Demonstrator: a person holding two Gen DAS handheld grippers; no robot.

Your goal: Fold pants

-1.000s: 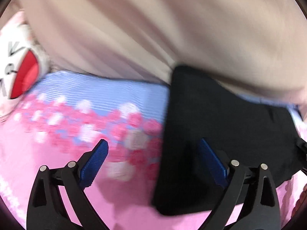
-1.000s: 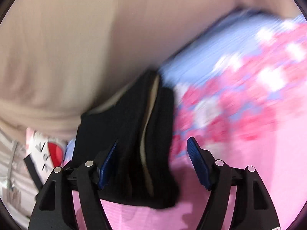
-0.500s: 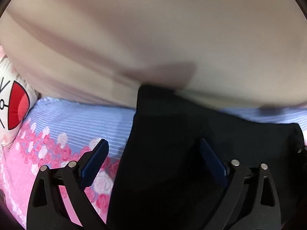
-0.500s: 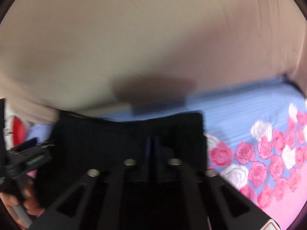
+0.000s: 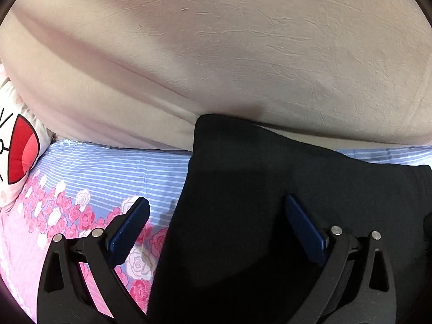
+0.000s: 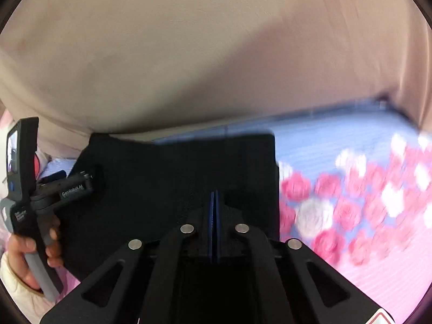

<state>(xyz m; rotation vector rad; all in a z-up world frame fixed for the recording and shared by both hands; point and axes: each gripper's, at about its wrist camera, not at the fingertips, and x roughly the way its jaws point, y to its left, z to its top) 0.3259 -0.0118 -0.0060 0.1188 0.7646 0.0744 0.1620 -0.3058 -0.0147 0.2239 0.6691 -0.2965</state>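
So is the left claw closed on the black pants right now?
No, the left claw is wide open, its blue pads spread over the black pants.

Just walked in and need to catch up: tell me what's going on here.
A person with a handheld gripper in each hand is folding black fabric pants on a pink rose-patterned bedsheet. The right gripper is shut, pressed on the folded bundle. The left gripper is open over the bundle's left edge, gripping nothing. A beige fabric backrest is behind.

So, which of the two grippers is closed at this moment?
The right gripper: its blue pads are pressed together over the black pants. The left gripper has its fingers wide apart, one over the floral sheet, one over the pants.
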